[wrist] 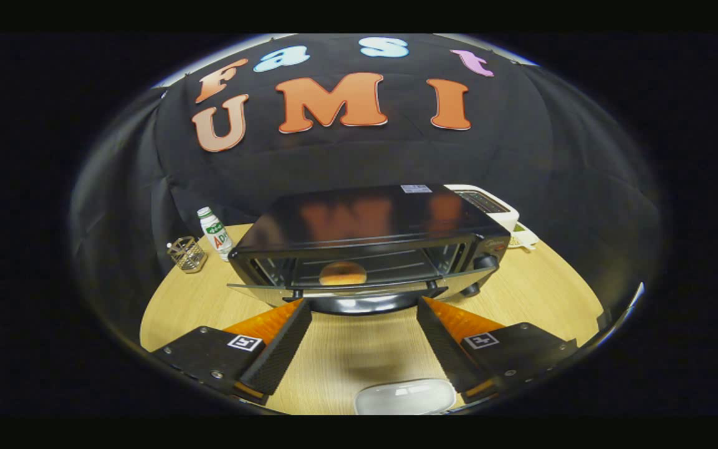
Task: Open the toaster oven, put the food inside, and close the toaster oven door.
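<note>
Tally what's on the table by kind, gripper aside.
Toaster oven, door down: 1
Bun on its rack: 1
White toaster: 1
Drink bottle: 1
Wire holder: 1
White plate: 1
Total: 6
Gripper open, empty, at the door's edge.

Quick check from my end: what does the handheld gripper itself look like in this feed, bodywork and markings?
The gripper has two wedge-shaped fingers with finely textured inner faces. Each runs back to a flat black block with small screws, and each block carries a square black-and-white tag: one on the left block, one on the right block. The fingers stand open, empty, just short of the black toaster oven's lowered glass door.
</note>
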Tool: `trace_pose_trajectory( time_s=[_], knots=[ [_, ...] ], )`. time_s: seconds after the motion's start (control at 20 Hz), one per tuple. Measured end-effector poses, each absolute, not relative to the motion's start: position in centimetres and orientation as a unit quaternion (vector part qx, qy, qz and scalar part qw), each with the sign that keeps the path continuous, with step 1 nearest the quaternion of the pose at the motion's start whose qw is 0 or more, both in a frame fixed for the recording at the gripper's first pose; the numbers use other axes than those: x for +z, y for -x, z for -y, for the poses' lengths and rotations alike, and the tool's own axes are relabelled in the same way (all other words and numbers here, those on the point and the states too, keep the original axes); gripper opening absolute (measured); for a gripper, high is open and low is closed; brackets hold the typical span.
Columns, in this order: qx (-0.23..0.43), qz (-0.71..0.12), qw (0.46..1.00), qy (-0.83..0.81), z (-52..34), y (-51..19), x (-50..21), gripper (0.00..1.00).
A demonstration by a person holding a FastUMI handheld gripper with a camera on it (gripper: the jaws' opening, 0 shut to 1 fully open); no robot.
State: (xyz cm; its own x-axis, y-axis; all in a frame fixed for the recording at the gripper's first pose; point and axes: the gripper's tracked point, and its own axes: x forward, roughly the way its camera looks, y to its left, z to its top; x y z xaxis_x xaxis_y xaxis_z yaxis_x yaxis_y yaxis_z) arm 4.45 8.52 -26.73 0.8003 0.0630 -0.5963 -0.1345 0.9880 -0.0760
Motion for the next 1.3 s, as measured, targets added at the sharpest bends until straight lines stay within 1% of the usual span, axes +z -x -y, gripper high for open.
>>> trace_pose_trajectory(
  time_s=[0.15, 0.45, 0.7, 1.0, 1.3],
  knots=[
    [0.056, -0.297, 0.952, 0.055, -9.2, -5.8, -25.6, 1.0],
    [0.063, -0.284, 0.955, 0.055, -9.9, -6.4, -23.2, 1.0],
    [0.074, -0.249, 0.963, 0.069, -11.2, -5.8, -17.4, 1.0],
    [0.082, -0.198, 0.975, 0.057, -12.2, -4.5, -8.6, 1.0],
    [0.084, -0.165, 0.981, 0.063, -12.0, -2.5, -3.6, 1.0]
  ],
)
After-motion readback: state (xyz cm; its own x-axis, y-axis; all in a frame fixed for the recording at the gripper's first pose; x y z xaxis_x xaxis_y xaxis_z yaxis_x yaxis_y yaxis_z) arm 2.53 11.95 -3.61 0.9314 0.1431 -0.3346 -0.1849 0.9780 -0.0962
